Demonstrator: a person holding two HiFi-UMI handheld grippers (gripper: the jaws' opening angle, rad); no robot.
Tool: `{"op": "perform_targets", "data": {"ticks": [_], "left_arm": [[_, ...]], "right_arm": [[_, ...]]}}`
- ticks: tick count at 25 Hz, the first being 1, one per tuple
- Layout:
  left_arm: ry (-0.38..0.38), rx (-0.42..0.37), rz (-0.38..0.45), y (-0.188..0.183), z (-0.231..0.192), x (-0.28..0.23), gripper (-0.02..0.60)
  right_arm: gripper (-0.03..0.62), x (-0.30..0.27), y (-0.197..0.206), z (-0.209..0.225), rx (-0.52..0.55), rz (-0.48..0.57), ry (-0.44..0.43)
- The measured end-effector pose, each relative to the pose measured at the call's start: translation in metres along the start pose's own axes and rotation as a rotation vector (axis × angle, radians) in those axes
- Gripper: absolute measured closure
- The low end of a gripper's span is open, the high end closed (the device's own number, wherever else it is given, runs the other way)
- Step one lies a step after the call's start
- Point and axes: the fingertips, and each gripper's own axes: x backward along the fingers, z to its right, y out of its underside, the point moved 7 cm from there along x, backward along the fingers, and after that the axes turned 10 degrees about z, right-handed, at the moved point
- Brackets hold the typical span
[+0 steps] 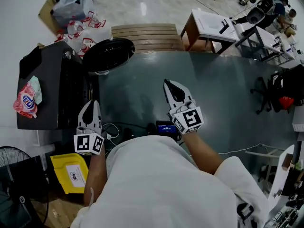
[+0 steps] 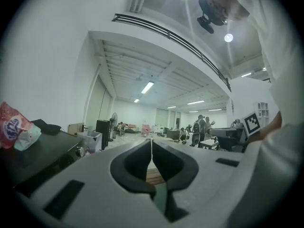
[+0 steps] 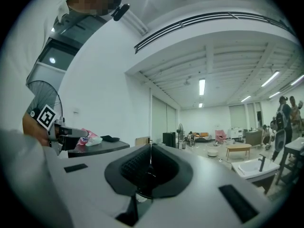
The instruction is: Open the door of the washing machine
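The dark washing machine point(image 1: 45, 87) stands at the left in the head view, a pink detergent bag point(image 1: 26, 99) lying on its top. Its round black door point(image 1: 108, 55) is swung out from the front, over the floor. My left gripper point(image 1: 91, 103) hovers close to the machine's front, below the door, jaws shut and empty. My right gripper point(image 1: 167, 82) is over the grey floor mat to the right, apart from the door, also shut and empty. The left gripper view shows shut jaws point(image 2: 151, 145) beside the machine's top point(image 2: 40, 151). In the right gripper view the jaws point(image 3: 150, 148) meet.
A slatted wooden bench point(image 1: 148, 36) sits just beyond the door. Plastic bags and a grey bin point(image 1: 71, 6) lie at the back left. A yellow tray point(image 1: 71, 172) and a fan point(image 1: 14, 184) are near my left side. A white sink table point(image 1: 213, 25) stands back right.
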Motion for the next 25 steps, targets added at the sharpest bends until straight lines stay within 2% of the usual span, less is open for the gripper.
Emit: {"op": "perform_targets", "data": {"ticks": [5, 25], "left_arm": [[0.005, 0.012, 0.000, 0.000, 0.009, 0.000, 0.568], [0.008, 0.009, -0.018, -0.001, 0.011, 0.010, 0.568]], "right_arm": [[0.563, 0.008, 0.002, 0.002, -0.004, -0.004, 0.019], [0.563, 0.007, 0.011, -0.008, -0.026, -0.017, 0.001]]}}
